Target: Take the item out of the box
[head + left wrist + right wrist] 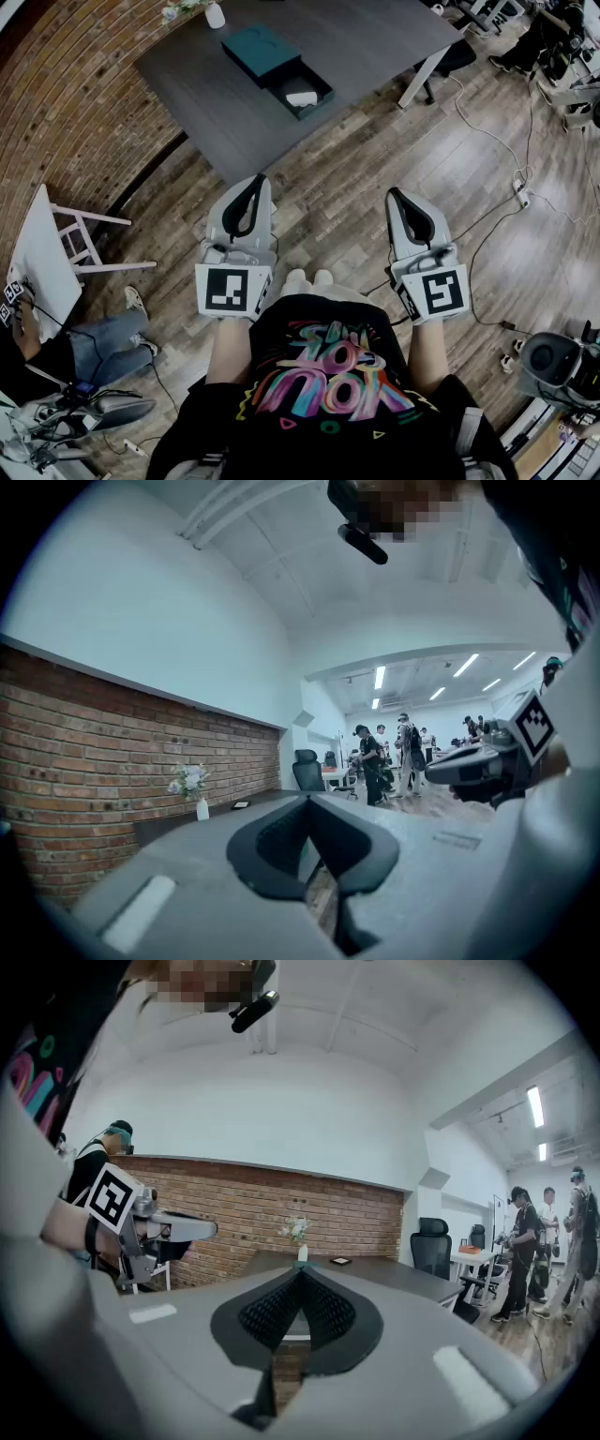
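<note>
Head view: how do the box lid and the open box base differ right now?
The lid shows a plain teal top; the base is open with a white item inside. The lid lies farther from the person, the base nearer. Both are teal and sit on the grey table.

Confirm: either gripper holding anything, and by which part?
Nothing held: left gripper and right gripper are shut, empty; the item lies in the box.
</note>
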Demonstrator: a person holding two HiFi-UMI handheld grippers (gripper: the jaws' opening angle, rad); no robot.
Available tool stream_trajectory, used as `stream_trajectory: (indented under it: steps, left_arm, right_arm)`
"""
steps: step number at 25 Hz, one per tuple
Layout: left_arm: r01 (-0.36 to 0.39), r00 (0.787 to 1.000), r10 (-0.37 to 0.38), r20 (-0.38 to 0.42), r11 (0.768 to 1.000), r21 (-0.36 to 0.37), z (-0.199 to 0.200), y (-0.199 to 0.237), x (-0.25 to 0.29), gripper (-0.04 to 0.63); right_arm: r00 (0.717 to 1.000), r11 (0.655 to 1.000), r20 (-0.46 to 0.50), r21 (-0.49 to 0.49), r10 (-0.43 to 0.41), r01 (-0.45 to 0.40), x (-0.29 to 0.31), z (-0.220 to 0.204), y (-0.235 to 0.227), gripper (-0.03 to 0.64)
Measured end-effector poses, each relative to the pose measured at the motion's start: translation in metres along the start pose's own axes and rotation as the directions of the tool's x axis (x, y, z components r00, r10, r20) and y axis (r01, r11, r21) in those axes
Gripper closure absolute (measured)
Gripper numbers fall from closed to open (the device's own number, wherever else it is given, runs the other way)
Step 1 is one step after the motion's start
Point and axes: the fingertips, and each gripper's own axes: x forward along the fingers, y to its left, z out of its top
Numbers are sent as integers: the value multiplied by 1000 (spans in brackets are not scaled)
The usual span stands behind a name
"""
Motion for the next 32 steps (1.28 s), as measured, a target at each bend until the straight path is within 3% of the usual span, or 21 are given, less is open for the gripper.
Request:
stream_trajectory:
  steps: [11,19,32]
  left_arm:
    - [-55,998,55,-8,999,2,-2,-19,-3,597]
    - [-84,996,84,-29,996,12,-8,-7,7,597]
    - [-66,998,66,-21,998,-10,-7,64,123,595]
  right_arm:
    - [1000,1000,14,10,-11,11,-14,-11,-30,617]
    - [1000,1000,11,25,10,-10,0,-18,-36,617]
    - [1000,1000,-5,16,5,-5,113,-14,-80,615]
